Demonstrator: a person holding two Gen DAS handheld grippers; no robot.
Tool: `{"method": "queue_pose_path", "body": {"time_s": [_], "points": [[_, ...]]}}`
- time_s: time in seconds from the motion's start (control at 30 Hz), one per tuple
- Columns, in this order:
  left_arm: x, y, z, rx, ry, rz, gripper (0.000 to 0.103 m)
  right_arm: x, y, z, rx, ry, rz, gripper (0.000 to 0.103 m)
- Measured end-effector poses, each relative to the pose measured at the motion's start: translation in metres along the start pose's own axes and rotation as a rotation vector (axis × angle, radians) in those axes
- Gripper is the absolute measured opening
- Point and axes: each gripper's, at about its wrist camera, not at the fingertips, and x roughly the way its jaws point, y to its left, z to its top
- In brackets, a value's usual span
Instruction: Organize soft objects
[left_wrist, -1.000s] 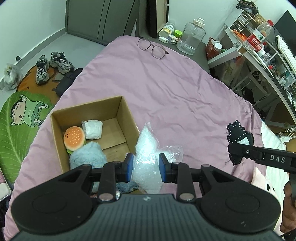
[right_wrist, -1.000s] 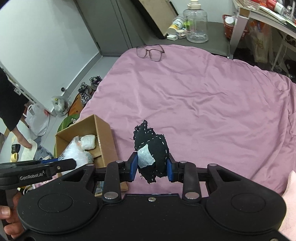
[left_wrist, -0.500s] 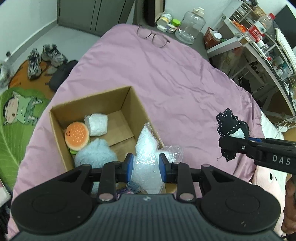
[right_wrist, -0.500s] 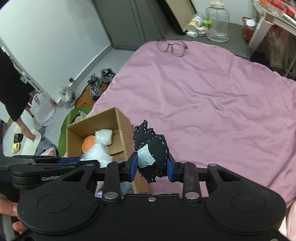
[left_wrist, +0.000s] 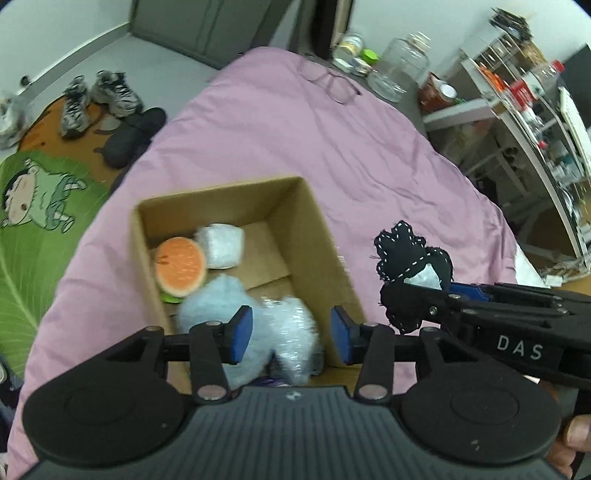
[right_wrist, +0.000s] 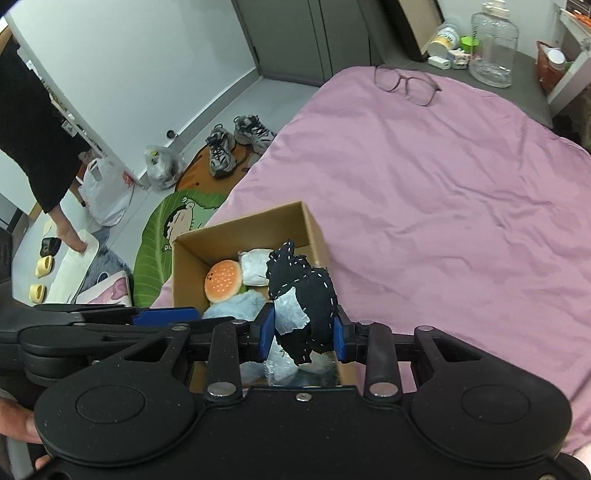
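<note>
An open cardboard box (left_wrist: 310, 225) (right_wrist: 314, 225) sits on the pink bed. It holds a burger plush (left_wrist: 180, 266) (right_wrist: 223, 280), a white bundle (left_wrist: 221, 245), a light-blue fluffy toy (left_wrist: 218, 306) and a clear plastic bundle (left_wrist: 293, 338). My left gripper (left_wrist: 291, 330) is open over the box, with the blurred plastic bundle below its jaws. My right gripper (right_wrist: 303, 334) is shut on a black stitched plush (right_wrist: 304, 295) (left_wrist: 410, 258), held above the box's near right corner.
Glasses (right_wrist: 406, 83) lie at the bed's far end by a glass jar (right_wrist: 493, 51). Shoes (left_wrist: 96, 98) and a green cartoon mat (left_wrist: 33, 206) are on the floor left. A shelf (left_wrist: 517, 110) stands right. A person (right_wrist: 33, 122) stands far left.
My left gripper opened and let the plastic bundle drop into the box. My right gripper moved left with the black plush to over the box.
</note>
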Motion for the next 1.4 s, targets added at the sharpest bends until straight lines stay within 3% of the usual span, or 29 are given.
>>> {"method": "queue_pose_path", "body": {"time_s": [0.3, 0.37, 0.5, 0.63, 0.87, 0.93, 1.07, 1.23, 1.4], "points": [[-0.015, 0.033, 0.001, -0.035, -0.008, 0.065, 0.047, 0.020, 0.024, 0.007, -0.035, 0.025, 0.001, 0.033], [-0.018, 0.037, 0.002, -0.040, -0.009, 0.070, 0.047, 0.020, 0.027, 0.009, -0.035, 0.016, 0.001, 0.038], [-0.022, 0.037, 0.002, -0.029, -0.013, 0.082, 0.047, 0.015, 0.029, 0.012, -0.031, -0.014, 0.012, 0.059], [-0.027, 0.034, 0.001, -0.010, -0.014, 0.081, 0.048, 0.007, 0.028, 0.013, -0.028, -0.017, 0.006, 0.063], [-0.041, 0.025, -0.005, 0.019, -0.047, 0.094, 0.072, -0.011, 0.027, 0.004, -0.031, -0.038, -0.014, 0.069], [-0.046, 0.022, -0.007, 0.031, -0.057, 0.096, 0.074, -0.018, 0.026, 0.001, -0.034, -0.048, -0.026, 0.076], [-0.059, 0.016, -0.012, 0.052, -0.075, 0.109, 0.083, -0.035, 0.022, -0.007, -0.022, -0.076, -0.043, 0.079], [-0.075, 0.010, -0.018, 0.072, -0.101, 0.108, 0.091, -0.055, 0.017, -0.021, -0.005, -0.121, -0.073, 0.095], [-0.092, 0.007, -0.030, 0.090, -0.143, 0.097, 0.096, -0.072, 0.013, -0.040, 0.038, -0.142, -0.101, 0.103]]}}
